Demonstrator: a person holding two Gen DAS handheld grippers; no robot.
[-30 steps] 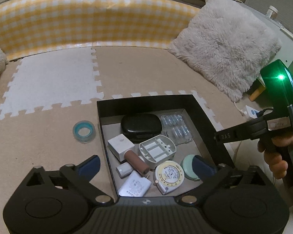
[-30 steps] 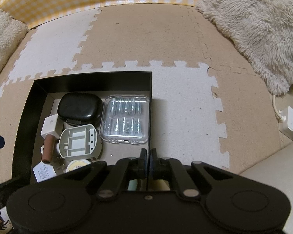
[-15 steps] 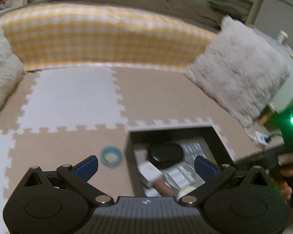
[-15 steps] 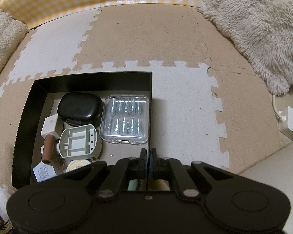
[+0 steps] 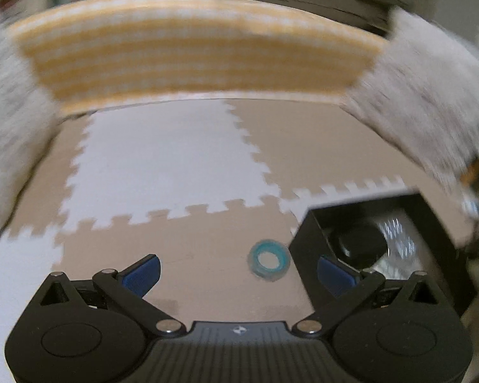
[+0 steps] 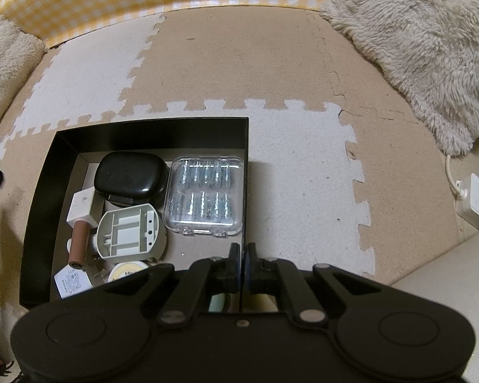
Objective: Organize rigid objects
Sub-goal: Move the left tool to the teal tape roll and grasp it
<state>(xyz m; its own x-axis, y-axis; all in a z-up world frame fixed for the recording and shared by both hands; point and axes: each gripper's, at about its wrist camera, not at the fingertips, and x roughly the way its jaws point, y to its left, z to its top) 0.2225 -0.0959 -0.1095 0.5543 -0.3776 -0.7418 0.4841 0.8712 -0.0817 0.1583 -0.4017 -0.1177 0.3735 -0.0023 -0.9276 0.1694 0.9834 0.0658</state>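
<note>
Swinging left off the box (image 5: 306, 233), the left gripper (image 5: 238, 273) now faces the teal tape roll (image 5: 267, 259) lying on the mat (image 5: 163, 166) just beside the box's left wall; a sec ago it looked straight into the box. Fingers spread wide, nothing held. View's blurred, so it's mid-move. Right gripper (image 6: 242, 257) hasn't budged: fingers clamped on the box's right wall. Prob. the roll is the last stray item to go in w/ the rest.
</note>
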